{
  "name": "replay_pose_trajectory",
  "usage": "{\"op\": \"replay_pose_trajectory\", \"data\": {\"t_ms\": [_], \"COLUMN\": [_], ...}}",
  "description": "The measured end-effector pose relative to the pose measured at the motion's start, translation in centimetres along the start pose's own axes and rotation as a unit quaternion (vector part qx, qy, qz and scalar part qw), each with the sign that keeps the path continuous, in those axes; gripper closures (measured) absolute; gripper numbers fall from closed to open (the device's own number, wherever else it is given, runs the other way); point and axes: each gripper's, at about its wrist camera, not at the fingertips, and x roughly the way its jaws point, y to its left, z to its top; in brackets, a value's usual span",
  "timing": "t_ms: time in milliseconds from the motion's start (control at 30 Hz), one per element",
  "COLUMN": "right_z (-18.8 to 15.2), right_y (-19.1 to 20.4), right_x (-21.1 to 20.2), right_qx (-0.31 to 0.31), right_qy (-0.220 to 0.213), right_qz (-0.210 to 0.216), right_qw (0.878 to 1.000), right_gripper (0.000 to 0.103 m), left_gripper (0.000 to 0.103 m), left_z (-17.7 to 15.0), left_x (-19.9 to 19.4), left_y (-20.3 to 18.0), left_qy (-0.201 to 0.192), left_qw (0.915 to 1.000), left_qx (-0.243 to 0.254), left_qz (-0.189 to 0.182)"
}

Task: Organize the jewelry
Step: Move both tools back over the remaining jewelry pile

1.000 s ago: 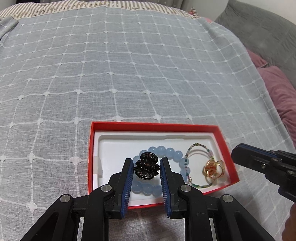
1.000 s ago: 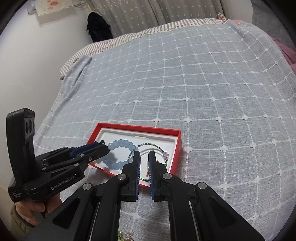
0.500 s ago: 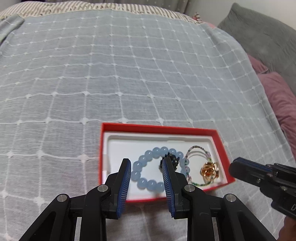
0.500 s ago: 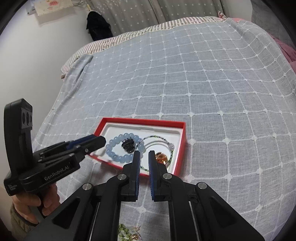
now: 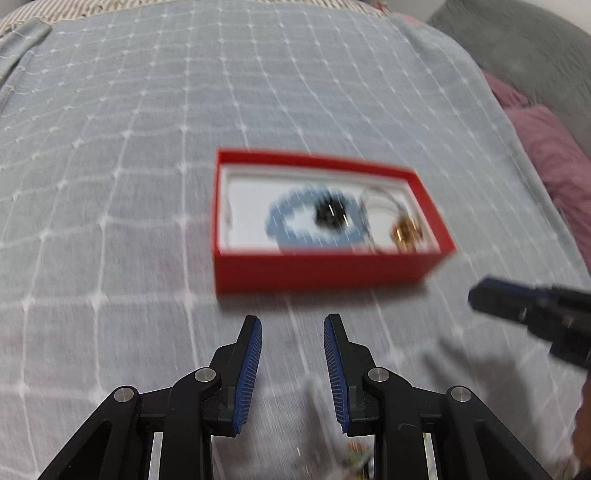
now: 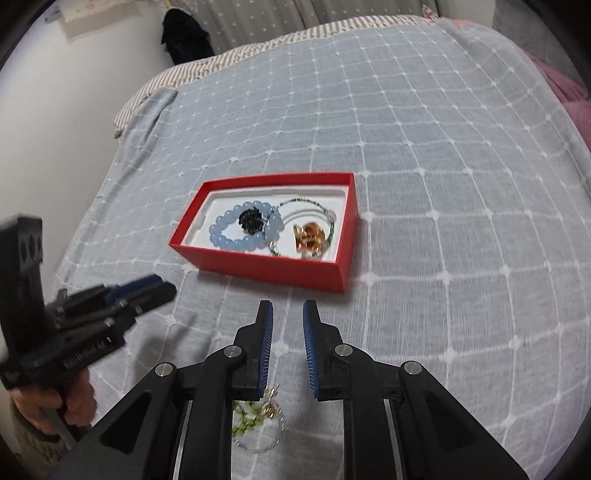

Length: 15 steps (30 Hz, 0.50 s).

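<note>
A red box point(image 6: 273, 264) with a white liner sits on the bed; it also shows, blurred, in the left wrist view point(image 5: 325, 269). Inside lie a blue bead bracelet point(image 6: 236, 242), a black hair clip point(image 6: 251, 220), a thin green beaded chain point(image 6: 314, 203) and a gold ornament point(image 6: 310, 234). My left gripper point(image 5: 292, 325) is open and empty, just in front of the box. My right gripper point(image 6: 287, 310) is slightly open and empty, near the box's front. A green-and-gold piece with a chain point(image 6: 258, 421) lies on the cloth under my right gripper.
The bed is covered by a grey checked cloth point(image 6: 424, 147). Pink and grey pillows point(image 5: 554, 147) lie at the right. A white wall point(image 6: 55, 110) runs along the bed's left side. A dark object point(image 6: 184, 33) sits past the far edge.
My left gripper let go of the black hair clip, which now lies in the box on the blue bracelet, and pulled back. Both grippers drew away from the box; the right opened slightly.
</note>
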Motion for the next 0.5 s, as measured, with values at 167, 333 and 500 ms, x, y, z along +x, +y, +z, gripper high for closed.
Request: {"op": "replay_pose_trajectory", "data": {"t_ms": [167,333,500], "right_z": [-2.3,-3.9,-4.8], "right_y": [0.7,0.6,0.0], "right_x": [0.0,-0.5,-0.9], "right_qx": [-0.019,-0.024,-0.019], "right_qy": [0.028,0.037,0.038], "right_qz": [-0.014,-0.012,-0.016], "right_qw": [0.999,0.999,0.999], "right_gripper": [0.085,0.085,0.085], "left_gripper": [0.074,0.075,0.075], "left_z": [-2.2,-4.0,-6.0], "left_x": [-0.3,-0.7,-0.9], "left_y": [-1.4,-2.2,-3.4], "left_qy": [0.017,0.026,0.037], "left_qw": [0.9996,0.9991,0.9982], "left_qx": [0.016,0.024,0.039], "left_qz": [-0.015,-0.022,-0.028]}}
